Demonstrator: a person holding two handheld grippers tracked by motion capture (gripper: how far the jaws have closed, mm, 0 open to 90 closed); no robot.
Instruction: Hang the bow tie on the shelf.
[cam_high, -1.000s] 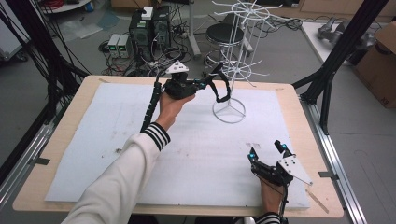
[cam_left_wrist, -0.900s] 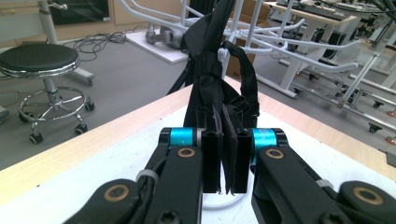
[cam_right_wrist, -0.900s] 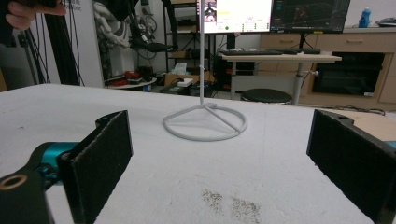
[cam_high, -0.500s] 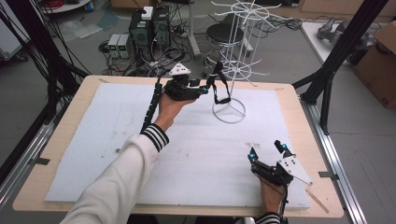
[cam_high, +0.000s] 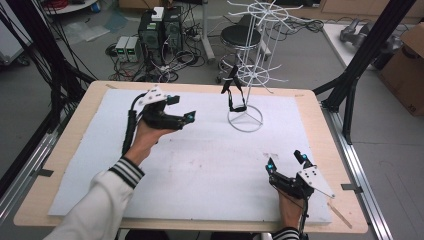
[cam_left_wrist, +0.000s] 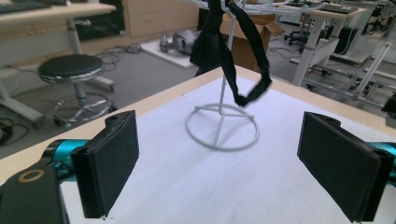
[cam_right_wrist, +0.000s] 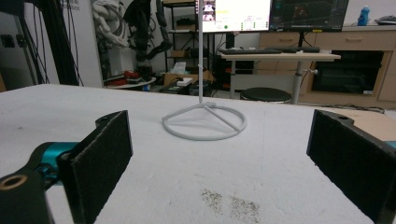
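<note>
A black strap (cam_high: 234, 93) hangs from a lower prong of the white wire rack (cam_high: 258, 47), whose ring base (cam_high: 245, 120) stands on the far middle of the table. My left gripper (cam_high: 182, 109) hovers left of the rack, apart from the strap; its jaws have just been opening and stand open with nothing between them. In the left gripper view the strap (cam_left_wrist: 219, 46) dangles above the ring base (cam_left_wrist: 222, 129), beyond the left gripper (cam_left_wrist: 219, 163). My right gripper (cam_high: 285, 161) rests open and empty near the front right edge. From the right gripper (cam_right_wrist: 219, 172) the ring base (cam_right_wrist: 204, 122) lies straight ahead.
A white sheet (cam_high: 210, 165) covers the wooden table (cam_high: 320, 107). Black frame posts (cam_high: 367, 50) rise at both sides. A stool (cam_high: 240, 36), computer boxes (cam_high: 160, 27) and cables lie on the floor behind the table. A cardboard box (cam_high: 407, 60) sits at far right.
My left gripper let go of the black strap and drew back leftward from the rack, jaws spreading. The strap now hangs on the rack alone. The right gripper stayed still.
</note>
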